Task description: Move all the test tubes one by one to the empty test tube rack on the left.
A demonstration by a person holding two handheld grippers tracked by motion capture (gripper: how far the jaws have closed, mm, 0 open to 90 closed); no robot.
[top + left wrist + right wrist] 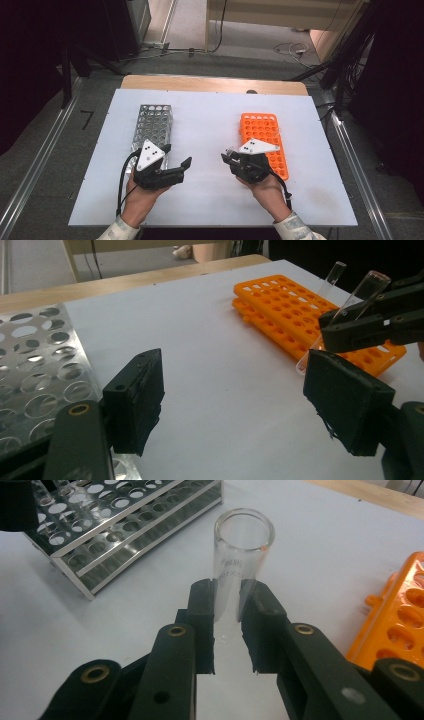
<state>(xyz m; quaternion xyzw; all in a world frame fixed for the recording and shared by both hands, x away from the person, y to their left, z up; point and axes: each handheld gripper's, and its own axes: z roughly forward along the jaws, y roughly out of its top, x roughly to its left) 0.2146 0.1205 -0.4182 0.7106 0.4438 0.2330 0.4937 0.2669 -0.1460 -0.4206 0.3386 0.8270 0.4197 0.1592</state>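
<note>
Racks (152, 125) flank both claws on white tabletop (210, 125); grey floor beyond.

Black left claw (175, 159), black right claw (227, 157): grey triangular top plates, brass screws, black cables; pale patterned sleeves.

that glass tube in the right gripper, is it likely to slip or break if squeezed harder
Probably fragile: the test tube looks like thin clear glass, so a harder squeeze from the right gripper risks cracking it. Likely slippery too, since its smooth round wall meets only the narrow pads. Laid on the white table, it would probably roll.
</note>
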